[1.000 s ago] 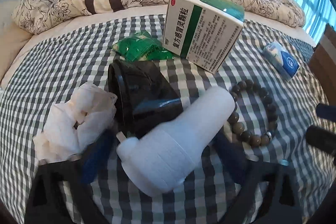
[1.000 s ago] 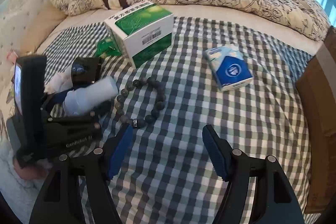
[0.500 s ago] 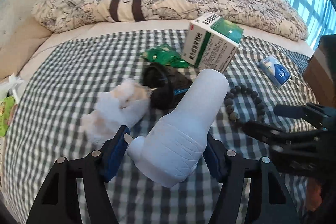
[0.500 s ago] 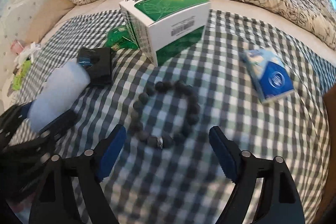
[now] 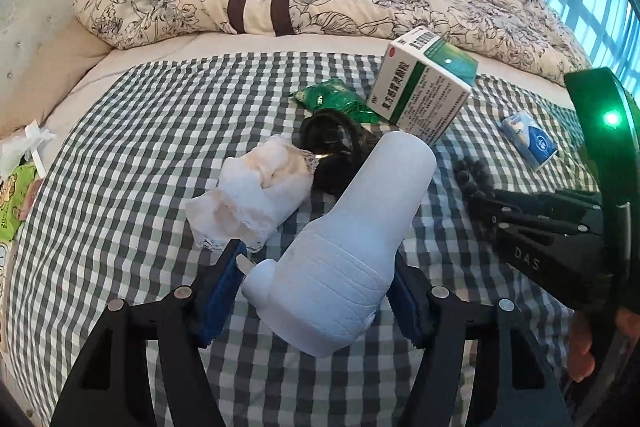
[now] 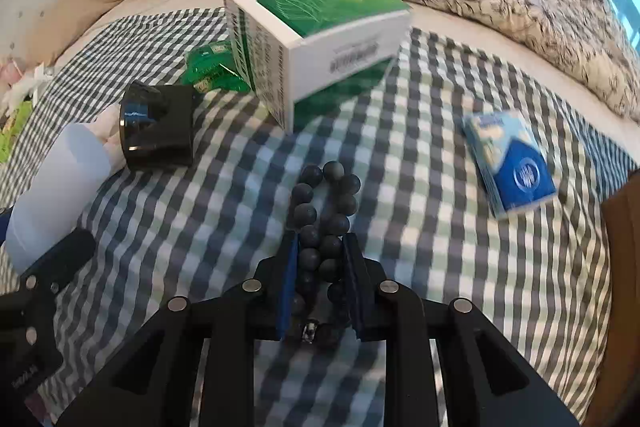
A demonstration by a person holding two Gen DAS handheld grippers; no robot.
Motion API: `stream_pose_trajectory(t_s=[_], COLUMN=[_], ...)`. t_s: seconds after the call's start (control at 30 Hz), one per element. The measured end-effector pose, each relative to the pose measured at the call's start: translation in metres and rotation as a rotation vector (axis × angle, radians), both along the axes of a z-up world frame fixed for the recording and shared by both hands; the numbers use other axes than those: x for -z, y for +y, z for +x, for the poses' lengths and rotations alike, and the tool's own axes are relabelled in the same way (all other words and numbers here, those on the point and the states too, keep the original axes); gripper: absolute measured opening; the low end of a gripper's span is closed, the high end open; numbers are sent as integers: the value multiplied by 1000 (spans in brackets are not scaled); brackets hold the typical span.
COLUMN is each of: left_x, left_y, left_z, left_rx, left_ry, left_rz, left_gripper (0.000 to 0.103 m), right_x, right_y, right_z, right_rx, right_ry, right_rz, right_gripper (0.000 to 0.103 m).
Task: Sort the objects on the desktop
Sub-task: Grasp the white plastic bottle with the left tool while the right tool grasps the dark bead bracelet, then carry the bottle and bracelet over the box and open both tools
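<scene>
- You have both tools loaded: your left gripper (image 5: 316, 267) has its fingers clamped on the neck end of the white bottle (image 5: 352, 239), and your right gripper (image 6: 320, 267) has its fingers squeezed onto the bead bracelet (image 6: 324, 223).
- No sorting bin or tidy pile shows in either view, so I judge the task early: two items picked, none visibly placed.
- Left on the checked bed sheet (image 5: 140, 131): the green-and-white box (image 5: 424, 87), the green sachet (image 5: 336, 101) just left of it, the black case (image 5: 336, 155), the crumpled tissue (image 5: 256, 195) and the blue tissue pack (image 5: 530, 141) far right.
- The bottle is opaque white plastic with ribbed shoulders and a small spout. It lies tilted, base pointing away toward the box. Whether it is clear of the sheet, I cannot tell.
- The bracelet is a loop of dark round beads with a small metal piece near your fingers. It is pinched into two rows, its far end sticking out past the fingertips over the sheet.
- In the left view the case touches the tissue and sits just behind the bottle. The box stands on an edge, leaning.
- A brown edge at far right in the right view may be a carton. Too little shows to say.
</scene>
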State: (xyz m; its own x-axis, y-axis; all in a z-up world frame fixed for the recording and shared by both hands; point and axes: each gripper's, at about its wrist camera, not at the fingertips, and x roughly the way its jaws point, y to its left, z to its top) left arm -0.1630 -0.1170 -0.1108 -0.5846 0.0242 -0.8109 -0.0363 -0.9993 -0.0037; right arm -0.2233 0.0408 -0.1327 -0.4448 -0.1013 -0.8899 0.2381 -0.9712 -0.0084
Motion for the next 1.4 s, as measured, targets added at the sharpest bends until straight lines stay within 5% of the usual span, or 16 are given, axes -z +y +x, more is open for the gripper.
stream_pose_trajectory(t_s=[0.07, 0.1, 0.5, 0.83, 1.4], left_x=[-4, -7, -39, -66, -145], left_y=[3, 5, 37, 62, 200], left_z=[2, 3, 20, 36, 47], left_rx=[8, 13, 70, 125, 371], left_ry=[5, 9, 55, 94, 201], left_rz=[1, 0, -7, -4, 49], left_gripper=[69, 69, 69, 69, 69], right_x=[-5, -8, -35, -94, -190], right_y=[7, 10, 39, 65, 166], right_z=[6, 11, 49, 84, 126], right_rx=[1, 1, 11, 37, 153], right_ry=[0, 3, 17, 123, 298], right_rz=[-25, -37, -117, -185, -162], right_gripper=[20, 11, 11, 11, 11])
